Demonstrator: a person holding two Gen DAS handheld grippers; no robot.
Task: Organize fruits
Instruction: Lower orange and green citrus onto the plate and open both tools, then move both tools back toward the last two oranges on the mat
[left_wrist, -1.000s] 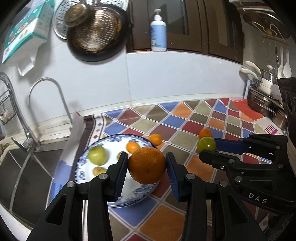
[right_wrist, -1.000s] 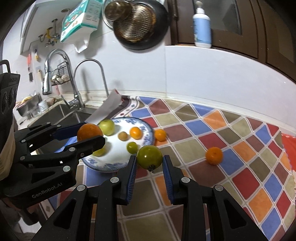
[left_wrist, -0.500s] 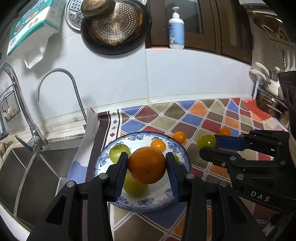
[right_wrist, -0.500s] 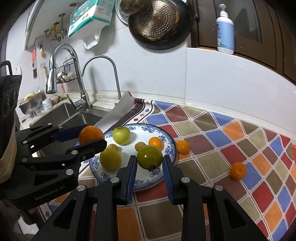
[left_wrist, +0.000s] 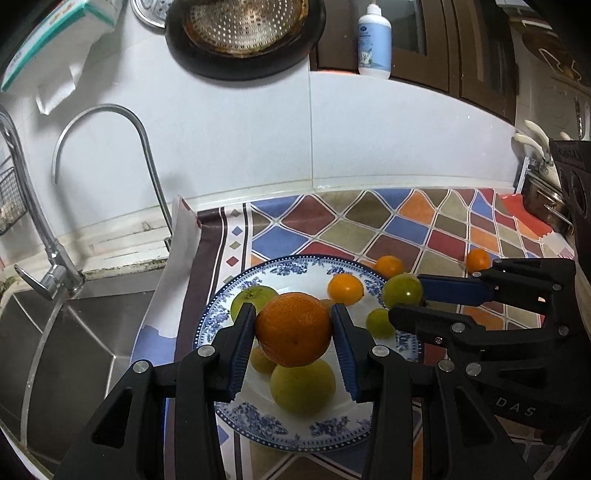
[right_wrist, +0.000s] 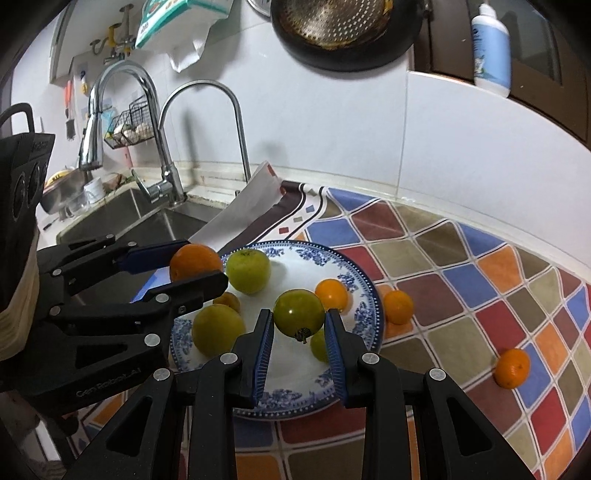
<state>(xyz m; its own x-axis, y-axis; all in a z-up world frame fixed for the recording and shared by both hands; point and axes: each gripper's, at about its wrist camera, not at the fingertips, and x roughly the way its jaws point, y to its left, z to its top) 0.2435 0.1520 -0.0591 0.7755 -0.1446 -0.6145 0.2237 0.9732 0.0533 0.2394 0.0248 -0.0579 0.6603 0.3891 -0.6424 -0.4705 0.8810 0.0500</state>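
**Two fruits carried over the plate, set-down next**

The step in hand looks like delivery: both grippers hang above the blue-patterned plate (left_wrist: 255, 417), each with a fruit clamped in its fingers. The left gripper (left_wrist: 293, 332) grips a large orange (left_wrist: 293, 328) by its sides, above the near half of the plate and right over a big yellow-green fruit (left_wrist: 303, 387) that lies there. The right gripper (right_wrist: 299, 325) grips a green tomato-like fruit (right_wrist: 298, 311), stalk end down, above the plate's right half, with a small green fruit (right_wrist: 318, 345) just behind its right finger.

On the plate already lie a green apple-like fruit (right_wrist: 248, 270) at the far side, a small orange citrus (right_wrist: 331, 293) near the right rim and a little brownish fruit (right_wrist: 228, 301) near the middle. Off the plate on the tiled surface (right_wrist: 480, 280), one small citrus (right_wrist: 398, 306) sits just beside the right rim, and another (right_wrist: 511, 367) lies well apart to the right.

The next move, as I judge it, calls for picking bare white patches: the orange needs shifting clear of the fruit below before lowering, or it may roll off. Fingers should part only once each fruit rests on the plate. The two loose citrus then remain to be fetched.
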